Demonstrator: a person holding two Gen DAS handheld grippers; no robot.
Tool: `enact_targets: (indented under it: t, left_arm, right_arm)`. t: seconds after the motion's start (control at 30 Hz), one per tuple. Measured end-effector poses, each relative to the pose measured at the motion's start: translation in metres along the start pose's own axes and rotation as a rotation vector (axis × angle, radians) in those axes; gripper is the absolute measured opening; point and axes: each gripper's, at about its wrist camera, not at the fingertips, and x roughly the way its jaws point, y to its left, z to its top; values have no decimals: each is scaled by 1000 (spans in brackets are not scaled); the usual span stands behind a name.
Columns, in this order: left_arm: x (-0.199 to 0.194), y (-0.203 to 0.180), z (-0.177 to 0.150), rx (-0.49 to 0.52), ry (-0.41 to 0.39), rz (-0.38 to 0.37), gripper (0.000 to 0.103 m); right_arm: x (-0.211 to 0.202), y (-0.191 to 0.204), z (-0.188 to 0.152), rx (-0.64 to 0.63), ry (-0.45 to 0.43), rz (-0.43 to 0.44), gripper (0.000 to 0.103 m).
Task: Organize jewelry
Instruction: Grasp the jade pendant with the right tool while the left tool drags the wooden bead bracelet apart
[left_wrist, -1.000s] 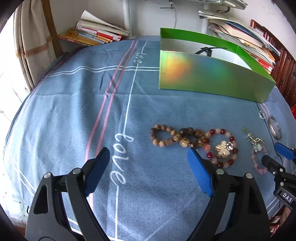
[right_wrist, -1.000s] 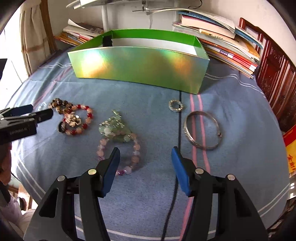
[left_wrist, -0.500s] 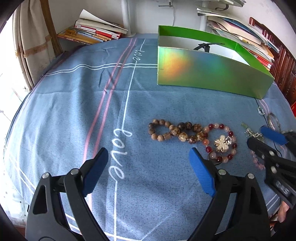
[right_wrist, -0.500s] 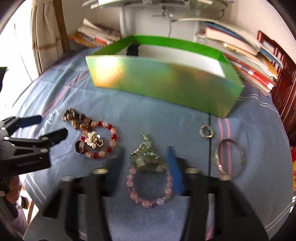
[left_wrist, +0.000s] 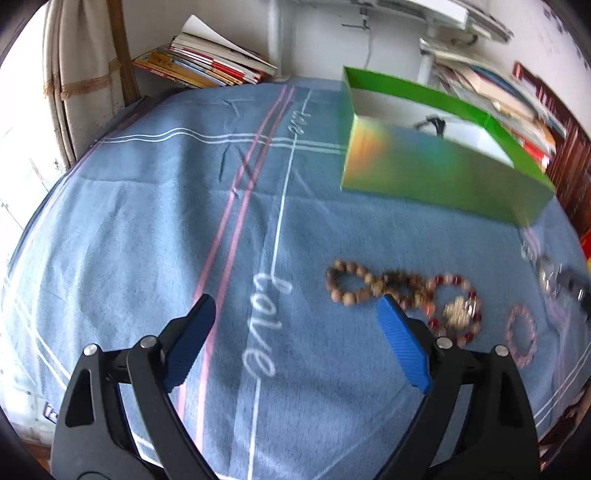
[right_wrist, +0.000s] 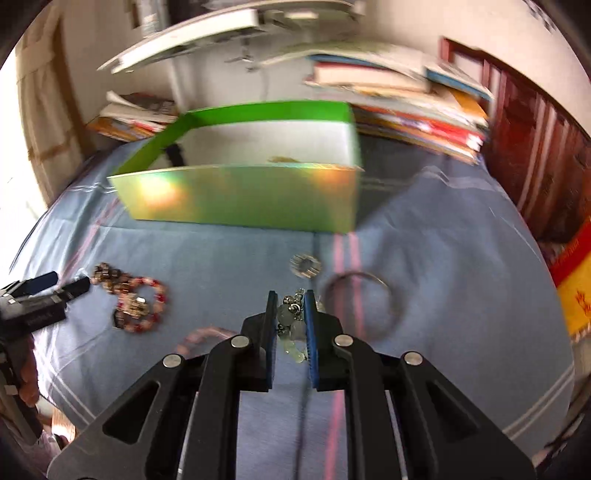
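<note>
My right gripper (right_wrist: 291, 297) has its jaws closing on a pale green charm piece (right_wrist: 290, 314), which sits between the blue pads above the blue cloth. My left gripper (left_wrist: 295, 306) is open over the cloth with nothing between its fingers. A brown bead bracelet (left_wrist: 351, 284) and a red bead bracelet with a gold flower (left_wrist: 458, 310) lie just past its right finger. To their right a pink bead bracelet (left_wrist: 521, 336) rests on the cloth. A silver bangle (right_wrist: 369, 275) and a small ring (right_wrist: 295, 263) lie ahead of the right gripper. The green box (right_wrist: 240, 195) stands open behind.
Stacks of books (right_wrist: 406, 118) lie behind and right of the box, and more books (left_wrist: 207, 66) sit at the far left corner. A curtain (left_wrist: 81, 85) hangs at the left. A dark wooden cabinet (right_wrist: 535, 155) stands at the right.
The right gripper's jaws closed from wide apart onto the green charm piece and rose a little with it, leaving the pink bracelet on the cloth. The left gripper stayed open.
</note>
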Motion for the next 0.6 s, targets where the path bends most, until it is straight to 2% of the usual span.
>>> enact_targets:
  t: [0.17,0.33,0.43,0.5,0.53,0.6]
  left_arm:
    - [10,-3,8,-38,2,-31,88]
    - [23,-7,9,-46,27,-53,88]
    - [20,-10,4,-20,16,-16,72]
    - [17,-10,1,-9,13,9,48]
    - [16,-10,-1,0,11,26,42]
    - [11,-7,-4,4,11,28,12]
  right_arm:
    - [14,-6,-14,21,50,25,14]
    - [18,4,-19,-2,56,38,14]
    - [16,7,-21,-8,55,43,14]
    - [15,8,-23,-11,55,46,14]
    - [15,9,-24,-17,56,45,15]
    - [17,8,-25,-21,60,43,15]
